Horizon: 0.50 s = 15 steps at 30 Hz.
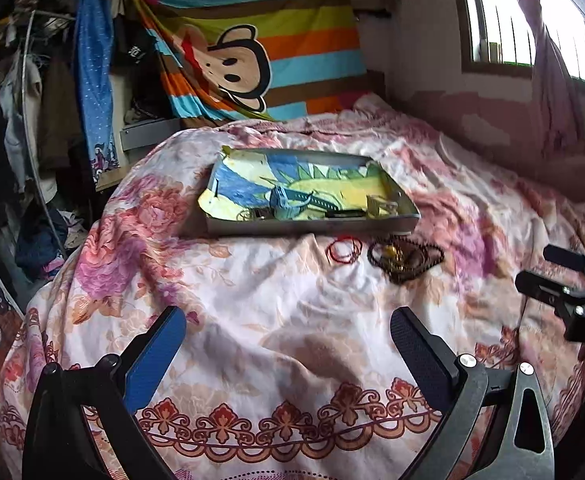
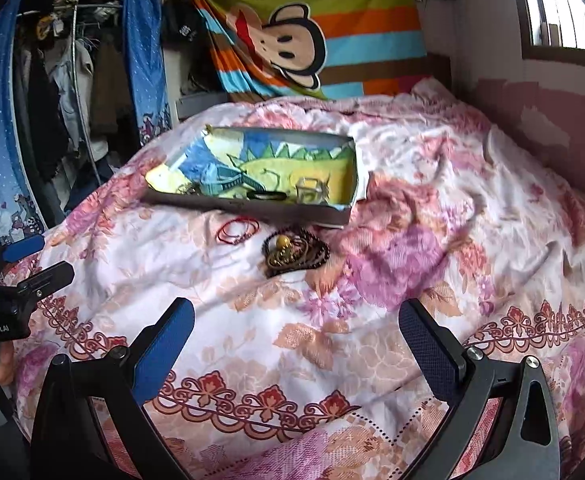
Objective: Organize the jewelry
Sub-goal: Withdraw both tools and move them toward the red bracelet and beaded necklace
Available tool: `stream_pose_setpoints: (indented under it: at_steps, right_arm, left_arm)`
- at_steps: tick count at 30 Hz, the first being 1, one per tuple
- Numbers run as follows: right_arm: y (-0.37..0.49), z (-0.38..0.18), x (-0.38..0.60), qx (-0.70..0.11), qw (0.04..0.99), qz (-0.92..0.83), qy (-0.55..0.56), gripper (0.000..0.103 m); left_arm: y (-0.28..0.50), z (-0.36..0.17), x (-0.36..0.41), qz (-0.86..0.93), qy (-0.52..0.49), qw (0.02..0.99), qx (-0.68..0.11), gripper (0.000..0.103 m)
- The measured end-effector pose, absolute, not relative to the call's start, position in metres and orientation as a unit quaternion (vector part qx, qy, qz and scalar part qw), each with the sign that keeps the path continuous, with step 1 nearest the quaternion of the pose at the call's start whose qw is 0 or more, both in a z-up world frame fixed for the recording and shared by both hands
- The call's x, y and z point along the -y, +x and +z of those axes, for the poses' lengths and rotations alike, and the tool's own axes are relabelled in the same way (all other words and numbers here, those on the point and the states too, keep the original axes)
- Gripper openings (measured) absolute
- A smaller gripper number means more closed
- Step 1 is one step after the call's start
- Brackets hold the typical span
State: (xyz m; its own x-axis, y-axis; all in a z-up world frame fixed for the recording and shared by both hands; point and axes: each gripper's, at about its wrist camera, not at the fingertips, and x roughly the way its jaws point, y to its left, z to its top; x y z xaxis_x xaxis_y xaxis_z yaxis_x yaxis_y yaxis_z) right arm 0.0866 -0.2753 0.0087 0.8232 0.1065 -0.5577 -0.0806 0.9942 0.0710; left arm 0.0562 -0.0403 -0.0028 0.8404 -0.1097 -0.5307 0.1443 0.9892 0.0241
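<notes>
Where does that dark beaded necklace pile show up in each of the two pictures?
Left wrist view: the dark beaded necklace pile lies right of centre on the floral bedspread, just in front of the tray's near right corner.
Right wrist view: the pile lies near the centre, again just in front of the tray.
Shared landmark: the tray with the blue and yellow lining, and the red cord loops left of the pile.

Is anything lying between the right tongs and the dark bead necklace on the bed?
Nothing visible. Only bare floral bedspread lies between the open right tongs and the dark bead necklace. The red cord bracelet sits off to the necklace's left, and the tray lies beyond it.
</notes>
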Motion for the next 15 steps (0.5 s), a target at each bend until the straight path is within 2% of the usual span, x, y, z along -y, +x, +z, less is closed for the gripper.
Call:
stream_pose_setpoints:
  at_steps: [7, 15]
  right_arm:
    - [0.113, 0.006, 0.283, -0.312, 0.949, 0.051, -0.009, 0.1]
    - [0.153, 0.005, 0.294, -0.315, 0.946, 0.079, 0.023, 0.1]
  left_arm:
    - [0.078, -0.011, 0.043, -0.072, 0.029, 0.95, -0.304, 0.103]
    - [0.129, -0.018, 0.038, -0.096, -0.01, 0.935, -0.34, 0.103]
